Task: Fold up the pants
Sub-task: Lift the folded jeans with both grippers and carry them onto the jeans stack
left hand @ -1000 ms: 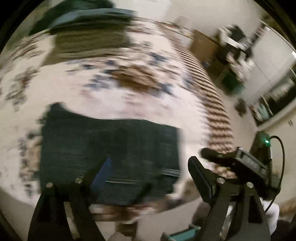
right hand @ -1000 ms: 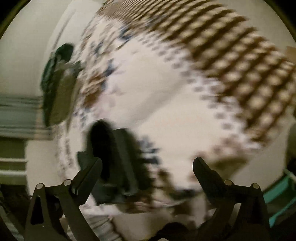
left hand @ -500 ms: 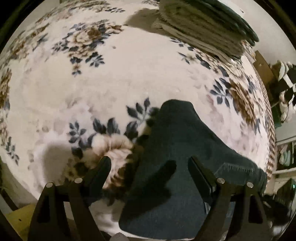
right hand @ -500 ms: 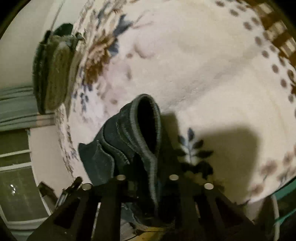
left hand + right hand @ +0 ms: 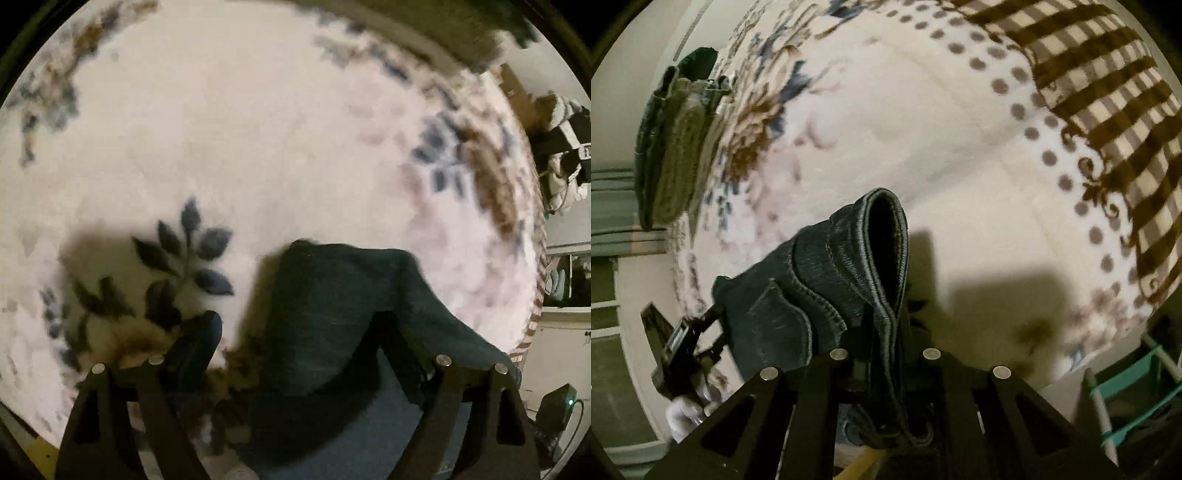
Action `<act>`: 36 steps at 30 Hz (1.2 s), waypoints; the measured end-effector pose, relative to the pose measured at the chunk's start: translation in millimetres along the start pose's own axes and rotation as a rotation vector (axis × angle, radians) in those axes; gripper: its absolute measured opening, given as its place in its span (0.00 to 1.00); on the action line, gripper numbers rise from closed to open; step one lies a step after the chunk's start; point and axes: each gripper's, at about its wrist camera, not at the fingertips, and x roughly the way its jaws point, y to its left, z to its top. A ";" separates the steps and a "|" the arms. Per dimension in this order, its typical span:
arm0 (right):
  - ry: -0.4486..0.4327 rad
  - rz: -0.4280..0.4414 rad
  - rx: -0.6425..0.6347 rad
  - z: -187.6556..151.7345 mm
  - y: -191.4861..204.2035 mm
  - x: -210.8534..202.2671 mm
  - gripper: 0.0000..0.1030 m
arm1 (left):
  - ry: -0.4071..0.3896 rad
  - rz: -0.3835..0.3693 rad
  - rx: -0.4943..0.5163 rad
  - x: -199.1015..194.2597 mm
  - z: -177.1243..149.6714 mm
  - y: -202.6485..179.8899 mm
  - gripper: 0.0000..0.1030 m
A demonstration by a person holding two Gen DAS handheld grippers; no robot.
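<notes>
Folded dark denim pants [image 5: 332, 314] hang low over a cream floral blanket [image 5: 240, 129]. My left gripper [image 5: 295, 328] is open; the fold lies between and under its fingers, the right finger [image 5: 391, 332] against the cloth. My right gripper [image 5: 884, 332] is shut on the pants' stitched waistband edge [image 5: 882, 251], which loops up ahead of the fingers. The left gripper also shows in the right wrist view [image 5: 679, 350], beside the denim's far side.
A stack of folded clothes [image 5: 668, 147] lies at the blanket's far end. The blanket has a brown checked border [image 5: 1108, 92]. Room furniture and clutter [image 5: 561, 140] stand beyond the bed. A teal rack [image 5: 1126, 391] stands beside the bed.
My right gripper has closed on the pants' waistband and lifted it. The left view has swung from the flat folded pants to the raised fold and drifted over the blanket.
</notes>
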 end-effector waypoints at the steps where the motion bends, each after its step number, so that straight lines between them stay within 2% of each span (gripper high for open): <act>1: 0.007 0.010 0.018 0.0 -5.9 3.0 0.11 | 0.003 -0.016 -0.008 1.7 -0.1 3.7 0.87; 3: 0.017 0.002 0.010 -1.7 -11.6 7.8 0.17 | -0.003 -0.026 -0.003 -6.3 -3.8 6.9 0.87; 5: 0.027 -0.012 0.006 -3.0 -15.9 6.4 0.45 | -0.026 -0.023 0.006 -23.3 -12.3 9.4 0.87; 8: 0.017 0.062 0.070 -14.2 -26.3 -13.5 0.58 | -0.067 -0.011 0.025 -49.7 -34.8 14.7 0.87; 11: -0.001 0.122 0.117 -34.0 -32.9 -31.6 0.62 | -0.060 -0.011 0.011 -55.5 -55.5 24.5 0.87; 15: 0.042 0.203 0.250 -52.3 -49.5 -14.4 0.60 | -0.012 -0.011 -0.009 -40.3 -78.2 28.7 0.87; 16: 0.033 0.214 0.269 -54.0 -50.5 -9.1 0.41 | 0.001 -0.012 -0.014 -36.7 -81.4 30.2 0.87; 17: 0.021 0.209 0.268 -54.3 -46.0 -6.7 0.31 | 0.006 -0.017 -0.013 -35.4 -85.7 28.8 0.87; 18: -0.010 0.189 0.255 -55.2 -42.3 -10.3 0.26 | 0.008 -0.014 -0.007 -34.6 -87.3 28.8 0.87; 19: -0.042 0.220 0.235 -56.3 -35.8 -18.0 0.15 | 0.008 -0.009 0.000 -34.3 -88.1 28.1 0.87; 21: -0.068 0.246 0.221 -61.5 -28.5 -30.5 0.15 | 0.007 -0.020 0.011 -34.5 -90.2 27.4 0.87; 23: -0.087 0.209 0.181 -64.1 -24.8 -38.3 0.14 | 0.011 -0.019 0.019 -34.8 -91.2 25.9 0.87; 25: -0.040 0.158 0.207 -66.7 -37.1 -23.1 0.15 | 0.007 -0.017 0.026 -36.4 -92.0 25.0 0.87; 27: 0.005 0.178 0.256 -67.7 -47.7 -9.0 0.21 | 0.005 -0.036 0.027 -40.6 -93.0 24.5 0.87; 29: 0.010 0.208 0.290 -69.9 -54.6 -7.9 0.56 | -0.011 -0.061 0.031 -41.7 -92.1 19.0 0.87; 32: -0.023 0.236 0.282 -81.3 -56.0 -14.0 0.72 | -0.019 -0.118 0.026 -41.7 -94.6 21.4 0.87; 35: 0.019 0.305 0.286 -91.1 -59.9 1.0 0.86 | -0.014 -0.177 -0.007 -34.9 -93.5 26.0 0.87; 36: 0.035 0.334 0.286 -91.8 -58.7 11.3 0.86 | -0.015 -0.189 -0.015 -31.2 -92.3 25.7 0.87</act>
